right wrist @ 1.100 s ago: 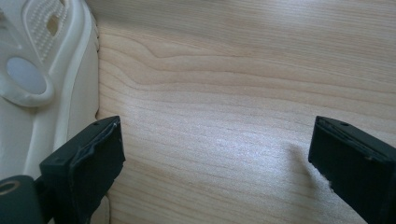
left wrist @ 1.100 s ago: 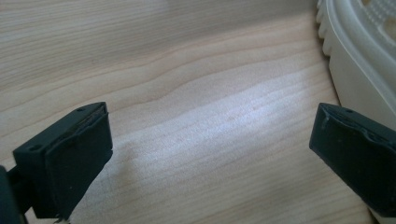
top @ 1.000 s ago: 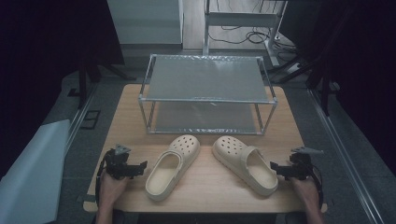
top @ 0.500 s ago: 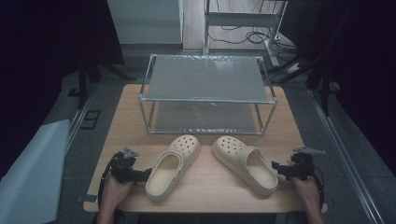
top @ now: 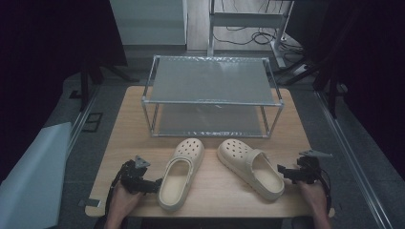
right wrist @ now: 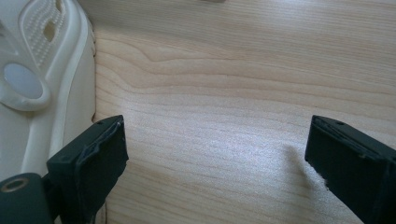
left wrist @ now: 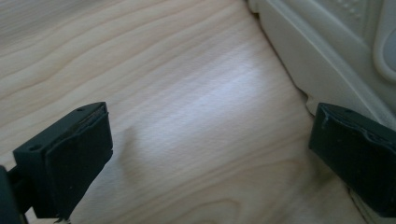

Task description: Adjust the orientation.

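a light wooden bench (top: 210,191) carries a two-tier metal wire shelf rack (top: 212,95) along its far edge and two cream foam clogs nearer the front edge. the left cream clog (top: 179,174) lies with its perforated toe toward the rack and its heel close to the front edge, angled slightly so the heel points toward the front-left corner. the right cream clog (top: 250,167) lies with its toe near the middle of the bench and its heel pointing toward the front-right corner; the two toes sit near each other but apart, and the heels splay wide

the left claw (top: 152,185), held in the person's left hand (top: 122,205) at the front-left corner, sits just beside the heel side of the left clog. in the left gripper view its two black jaws stand wide apart with bare wood grain between them, and the clog's pale sidewall (left wrist: 322,60) runs past the right-hand jaw, very close to it; whether they touch cannot be told. it has hold of nothing

the right claw (top: 284,171), held in the person's right hand (top: 315,195) near the front-right corner, sits just beside the heel of the right clog. in the right gripper view its jaws are likewise spread wide over bare bench, the clog's side (right wrist: 42,84) beside the left-hand jaw, nothing held
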`<state>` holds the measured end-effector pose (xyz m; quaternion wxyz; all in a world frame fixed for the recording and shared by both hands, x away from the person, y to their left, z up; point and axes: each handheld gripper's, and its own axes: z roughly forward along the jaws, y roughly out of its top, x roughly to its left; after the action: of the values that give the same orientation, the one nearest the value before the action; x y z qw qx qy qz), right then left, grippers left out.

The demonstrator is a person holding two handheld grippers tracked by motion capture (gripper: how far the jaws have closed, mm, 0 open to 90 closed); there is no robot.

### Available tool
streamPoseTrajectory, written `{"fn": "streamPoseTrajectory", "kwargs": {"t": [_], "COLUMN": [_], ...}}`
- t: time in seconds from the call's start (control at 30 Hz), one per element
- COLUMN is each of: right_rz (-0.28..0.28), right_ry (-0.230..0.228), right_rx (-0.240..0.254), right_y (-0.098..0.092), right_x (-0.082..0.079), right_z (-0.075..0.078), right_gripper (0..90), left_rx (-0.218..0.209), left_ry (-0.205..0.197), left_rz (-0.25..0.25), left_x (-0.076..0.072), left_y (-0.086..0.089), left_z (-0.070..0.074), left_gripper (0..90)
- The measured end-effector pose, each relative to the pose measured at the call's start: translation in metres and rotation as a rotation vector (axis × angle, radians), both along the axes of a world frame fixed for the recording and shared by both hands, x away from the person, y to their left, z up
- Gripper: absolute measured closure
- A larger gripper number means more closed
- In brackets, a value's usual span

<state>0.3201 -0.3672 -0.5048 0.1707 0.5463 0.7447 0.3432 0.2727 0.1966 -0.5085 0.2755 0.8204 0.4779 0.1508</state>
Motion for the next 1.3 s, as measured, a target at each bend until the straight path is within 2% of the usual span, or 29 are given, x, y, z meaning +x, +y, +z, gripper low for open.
{"fn": "streamPoseTrajectory", "kwargs": {"t": [0.27,0.37,0.5,0.57,0.63,0.7,0.73,0.77,0.97,1.0,1.1,1.3], "right_rz": [0.000,0.006,0.007,0.004,0.000,-0.003,-0.003,-0.004,-0.008,-0.011,-0.014,-0.009], "right_ry": [-0.004,-0.004,-0.002,-0.004,-0.001,-0.002,-0.002,-0.004,-0.010,-0.011,-0.011,-0.013], "right_rx": [-0.002,-0.009,-0.009,-0.009,-0.006,-0.006,-0.006,-0.007,-0.009,-0.009,-0.005,-0.012], "right_y": [0.000,0.001,0.001,0.001,0.000,0.000,0.000,0.000,-0.001,-0.001,-0.001,0.002], "right_x": [0.000,0.000,0.001,0.001,0.000,0.001,0.001,0.000,0.000,0.000,0.000,-0.001], "right_z": [0.001,0.000,0.000,0.000,0.001,0.000,0.000,0.000,0.002,0.002,0.001,0.002], "right_gripper": [5.8,5.9,5.9,5.9,5.9,5.9,5.9,5.9,6.1,6.2,6.2,6.4], "left_rx": [-0.001,-0.015,0.007,0.010,-0.016,-0.045,-0.045,-0.082,-0.125,-0.146,-0.158,-0.137], "left_ry": [0.009,0.021,0.023,0.023,0.010,-0.007,-0.007,-0.019,-0.040,-0.045,-0.041,-0.015], "left_rz": [-0.034,-0.048,-0.040,-0.013,0.021,0.035,0.035,0.036,0.011,0.000,-0.013,-0.022], "left_x": [-0.010,-0.014,-0.014,-0.013,-0.013,-0.014,-0.014,-0.015,-0.018,-0.019,-0.018,-0.011], "left_y": [-0.015,-0.023,-0.024,-0.021,-0.015,-0.013,-0.013,-0.013,-0.021,-0.026,-0.032,-0.051], "left_z": [0.001,0.000,0.002,0.004,0.012,0.018,0.018,0.024,0.039,0.044,0.047,0.046], "left_gripper": [0.0,0.0,0.0,0.0,0.0,0.0,0.0,0.0,0.0,1.2,2.7,9.4]}}
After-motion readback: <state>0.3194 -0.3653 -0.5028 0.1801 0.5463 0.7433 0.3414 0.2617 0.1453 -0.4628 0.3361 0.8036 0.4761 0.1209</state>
